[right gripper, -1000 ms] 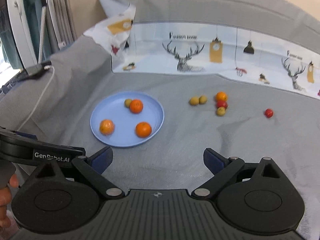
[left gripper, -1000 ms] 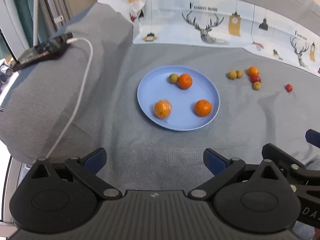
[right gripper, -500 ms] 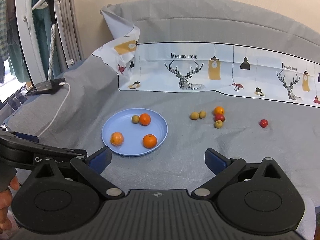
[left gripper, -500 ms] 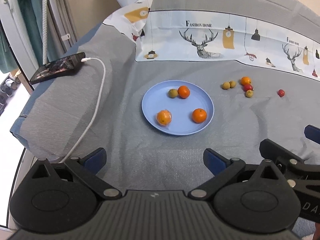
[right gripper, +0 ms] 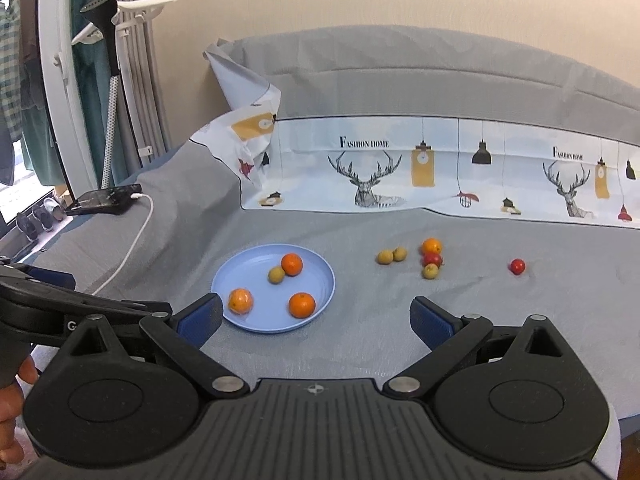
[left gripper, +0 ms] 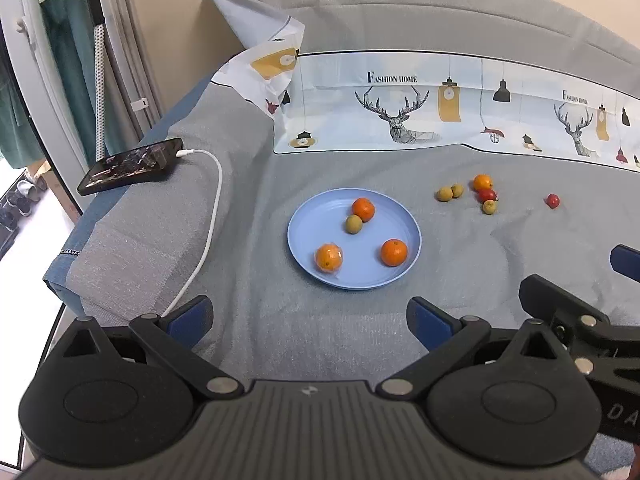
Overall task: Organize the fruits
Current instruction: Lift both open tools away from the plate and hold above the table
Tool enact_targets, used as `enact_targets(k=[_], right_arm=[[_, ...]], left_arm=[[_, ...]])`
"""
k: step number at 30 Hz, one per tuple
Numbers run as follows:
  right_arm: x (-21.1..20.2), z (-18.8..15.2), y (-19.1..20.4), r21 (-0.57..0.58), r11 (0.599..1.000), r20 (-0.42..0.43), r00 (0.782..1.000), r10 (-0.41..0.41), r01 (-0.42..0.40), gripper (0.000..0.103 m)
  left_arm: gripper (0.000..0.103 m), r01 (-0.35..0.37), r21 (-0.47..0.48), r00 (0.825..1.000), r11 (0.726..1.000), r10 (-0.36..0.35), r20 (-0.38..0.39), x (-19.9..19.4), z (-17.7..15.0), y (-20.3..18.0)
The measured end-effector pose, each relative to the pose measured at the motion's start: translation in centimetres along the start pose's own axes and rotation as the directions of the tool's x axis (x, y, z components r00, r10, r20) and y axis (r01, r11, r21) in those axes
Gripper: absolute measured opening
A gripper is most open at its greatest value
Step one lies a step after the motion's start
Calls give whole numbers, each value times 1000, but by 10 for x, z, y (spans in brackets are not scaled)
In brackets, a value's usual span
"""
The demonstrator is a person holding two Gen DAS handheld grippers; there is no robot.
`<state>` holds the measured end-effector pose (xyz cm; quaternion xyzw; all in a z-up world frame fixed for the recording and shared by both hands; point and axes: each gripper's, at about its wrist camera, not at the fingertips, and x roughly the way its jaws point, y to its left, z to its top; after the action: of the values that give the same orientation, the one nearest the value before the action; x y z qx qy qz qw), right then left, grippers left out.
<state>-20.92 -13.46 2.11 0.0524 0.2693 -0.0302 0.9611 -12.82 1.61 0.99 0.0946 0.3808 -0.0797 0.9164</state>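
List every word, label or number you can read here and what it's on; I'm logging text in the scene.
"FASHION HOME": on the printed deer cloth, beside the antlers; repeated farther right.
"G": white letter on the left gripper body, the rest hidden.
"DA": partial letters on the right gripper body, cut off.
Phone screen: unreadable.

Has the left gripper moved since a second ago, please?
Yes. The left gripper, jaws open and empty, has drawn back and up from the blue plate, which now looks smaller and farther.
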Motion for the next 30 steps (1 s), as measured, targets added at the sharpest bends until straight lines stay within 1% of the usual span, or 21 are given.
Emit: enact_targets(k=[2, 6, 11, 21, 30], right_arm=[[-4, -1, 1, -4, 1000, 16, 1000, 4, -4, 100], [-8, 0, -1, 4, 1000, 37, 999, 3, -3, 100], [-4, -1, -1, 23, 1000, 25, 1000, 5, -5, 101], [9, 0, 2, 10, 1000, -12, 1000, 4, -4, 101], [26, -3, 4, -9, 1000, -44, 999, 9, -9, 101]], left_arm=[[103, -4, 12, 1000, 1000, 4, -1, 0, 1, -2], [103, -12, 14, 999, 1000, 11, 34, -7, -1, 0], [103, -15, 12, 999, 1000, 15, 38, -6, -2, 4], [103, -30, 18, 998, 999, 29, 58, 1, 0, 10], [103, -16, 44, 1000, 999, 16, 8, 25, 0, 8]])
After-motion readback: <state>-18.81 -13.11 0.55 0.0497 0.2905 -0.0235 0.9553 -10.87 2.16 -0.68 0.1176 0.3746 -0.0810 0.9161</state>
